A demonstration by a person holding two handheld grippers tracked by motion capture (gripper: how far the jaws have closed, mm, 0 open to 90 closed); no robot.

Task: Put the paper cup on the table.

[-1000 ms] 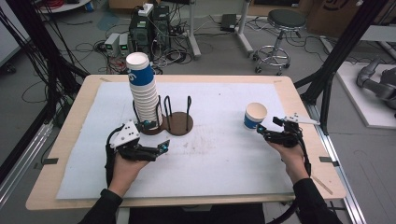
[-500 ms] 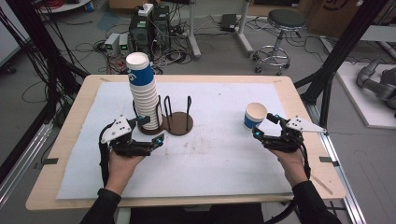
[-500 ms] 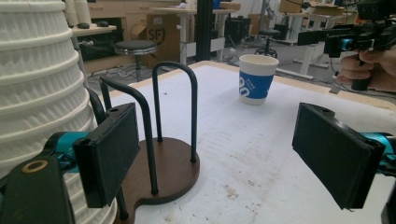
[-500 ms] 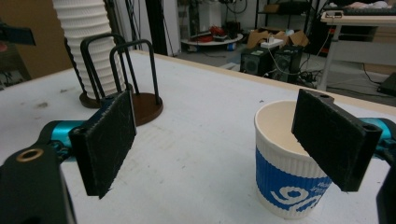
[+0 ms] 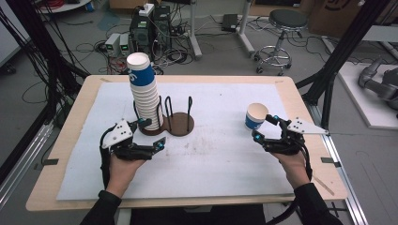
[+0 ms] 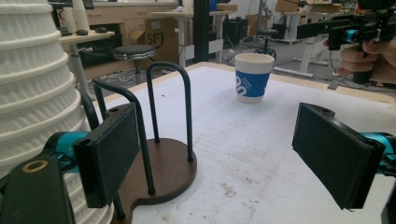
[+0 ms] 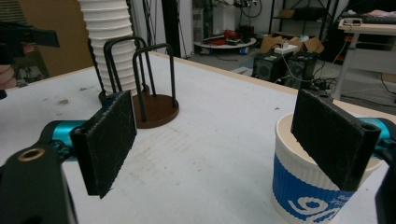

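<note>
High view: right tool (image 5: 266, 129) is hanging open beside the loose cup (image 5: 256, 116).
Closing off-centre from its 4 o'clock risks tipping it; left tool (image 5: 149, 133) is idling open, empty.

In the left gripper view, the picture's left and top edges are cutting off the cup stack (image 6: 32, 93), hiding its rim. In the right gripper view, the right claw's pad is covering part of the single cup's (image 7: 308, 186) rim, and the bottom edge is cropping its base.

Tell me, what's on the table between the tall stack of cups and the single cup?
In the high view, the dark wire cup holder stands beside the stack of cups; from there to the single cup the white mat is bare.
</note>
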